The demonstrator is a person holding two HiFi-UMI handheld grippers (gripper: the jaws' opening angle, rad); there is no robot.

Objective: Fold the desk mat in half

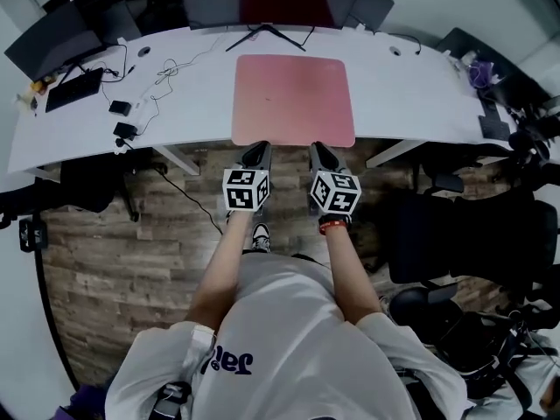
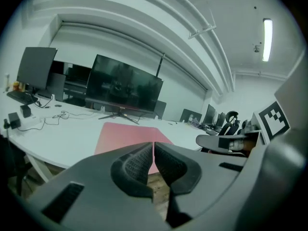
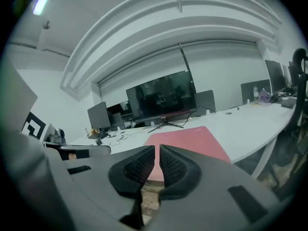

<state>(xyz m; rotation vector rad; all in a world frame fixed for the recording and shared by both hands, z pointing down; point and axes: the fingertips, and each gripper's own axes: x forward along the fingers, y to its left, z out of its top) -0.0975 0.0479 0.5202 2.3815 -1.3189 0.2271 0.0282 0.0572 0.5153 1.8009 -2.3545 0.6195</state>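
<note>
A pink desk mat (image 1: 293, 99) lies flat and unfolded on the white desk (image 1: 411, 94), its near edge along the desk's front edge. My left gripper (image 1: 257, 152) and right gripper (image 1: 320, 150) hover side by side just before that near edge, over the floor, tips pointing at the mat. In the left gripper view the mat (image 2: 126, 134) lies beyond the left gripper (image 2: 153, 149), whose pads meet with nothing between them. In the right gripper view the mat (image 3: 195, 137) is ahead of the right gripper (image 3: 157, 152), whose pads show only a thin slit and hold nothing.
A monitor on a splayed stand (image 1: 267, 33) stands behind the mat. Cables, small devices (image 1: 124, 119) and a keyboard (image 1: 73, 89) sit on the desk's left part. A black office chair (image 1: 477, 234) stands to my right. Wooden floor (image 1: 122, 261) is below.
</note>
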